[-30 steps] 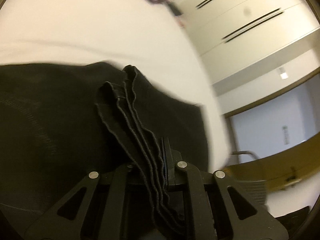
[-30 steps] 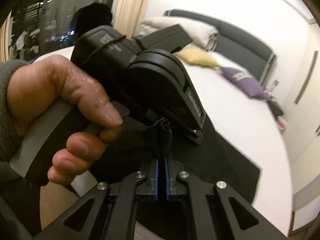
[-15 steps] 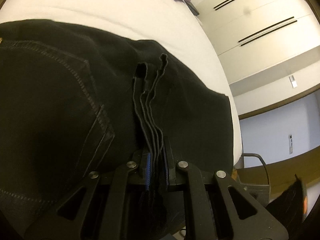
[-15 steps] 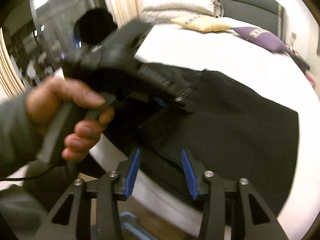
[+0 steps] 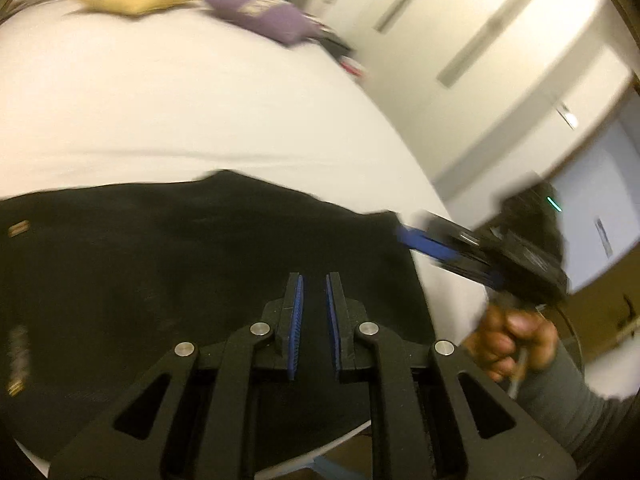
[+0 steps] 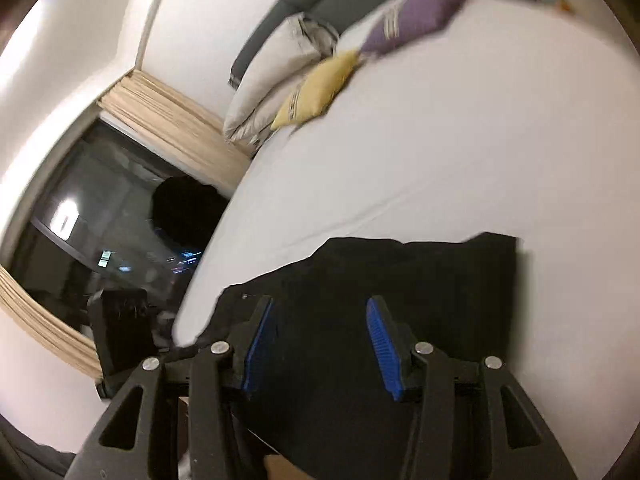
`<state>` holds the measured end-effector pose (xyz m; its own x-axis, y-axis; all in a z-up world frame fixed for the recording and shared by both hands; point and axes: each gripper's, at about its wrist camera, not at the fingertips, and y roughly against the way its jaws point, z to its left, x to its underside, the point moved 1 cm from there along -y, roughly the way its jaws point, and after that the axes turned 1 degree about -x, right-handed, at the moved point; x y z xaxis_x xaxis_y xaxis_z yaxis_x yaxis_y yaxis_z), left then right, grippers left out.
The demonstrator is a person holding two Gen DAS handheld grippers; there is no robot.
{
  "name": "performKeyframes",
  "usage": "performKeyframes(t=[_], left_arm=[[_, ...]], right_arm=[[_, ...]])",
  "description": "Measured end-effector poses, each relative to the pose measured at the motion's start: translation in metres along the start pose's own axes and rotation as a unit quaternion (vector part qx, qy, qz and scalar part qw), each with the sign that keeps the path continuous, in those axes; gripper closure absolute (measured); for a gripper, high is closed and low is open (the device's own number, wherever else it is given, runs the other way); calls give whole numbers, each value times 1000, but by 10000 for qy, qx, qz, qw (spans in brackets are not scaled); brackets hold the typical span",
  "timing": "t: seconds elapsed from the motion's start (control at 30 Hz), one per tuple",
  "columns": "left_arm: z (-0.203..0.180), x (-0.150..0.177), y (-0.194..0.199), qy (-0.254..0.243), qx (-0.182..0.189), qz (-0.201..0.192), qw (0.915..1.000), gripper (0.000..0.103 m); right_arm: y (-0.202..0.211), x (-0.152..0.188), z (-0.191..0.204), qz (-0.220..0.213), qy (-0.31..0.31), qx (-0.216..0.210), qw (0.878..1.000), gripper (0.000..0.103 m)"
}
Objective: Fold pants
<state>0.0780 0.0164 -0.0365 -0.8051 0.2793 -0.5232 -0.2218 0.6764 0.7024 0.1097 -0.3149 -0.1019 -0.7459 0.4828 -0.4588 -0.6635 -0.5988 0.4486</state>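
your left claw [image 5: 313, 280] now has its blue pads a narrow gap apart with nothing between them, where half a second ago it pinched a stack of hem edges; it hangs just above the black pants [image 5: 180, 280]. your right claw [image 6: 320, 328] is spread wide and also empty, over the same cloth, and in the left view you can see it [image 5: 416, 240] at the right edge of the pants, with your right hand [image 5: 508, 340] behind it on the handle

so both holds have been let go and the cloth is down. the pants lie as a dark, roughly square block on the white bed [image 6: 460, 140], at its near edge, their near side running off under the claws so you cannot see all of it. well beyond the pants, toward the headboard, sit the yellow cushion [image 6: 316, 90] and the purple cushion [image 6: 412, 18]

judging by the compact shape, this fold is laid; what remains is probably checking that the edges line up and smoothing, or one more fold if you want it smaller
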Motion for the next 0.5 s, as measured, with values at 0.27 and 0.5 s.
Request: performKeyframes(t=[0.27, 0.5], left_arm=[[23, 46, -49, 316, 32, 508, 9982, 92], [14, 57, -6, 90, 128, 236, 9996, 92]], right_arm=[[-15, -21, -75, -180, -624, 807, 9946, 67], [24, 28, -20, -221, -415, -638, 9969, 50]])
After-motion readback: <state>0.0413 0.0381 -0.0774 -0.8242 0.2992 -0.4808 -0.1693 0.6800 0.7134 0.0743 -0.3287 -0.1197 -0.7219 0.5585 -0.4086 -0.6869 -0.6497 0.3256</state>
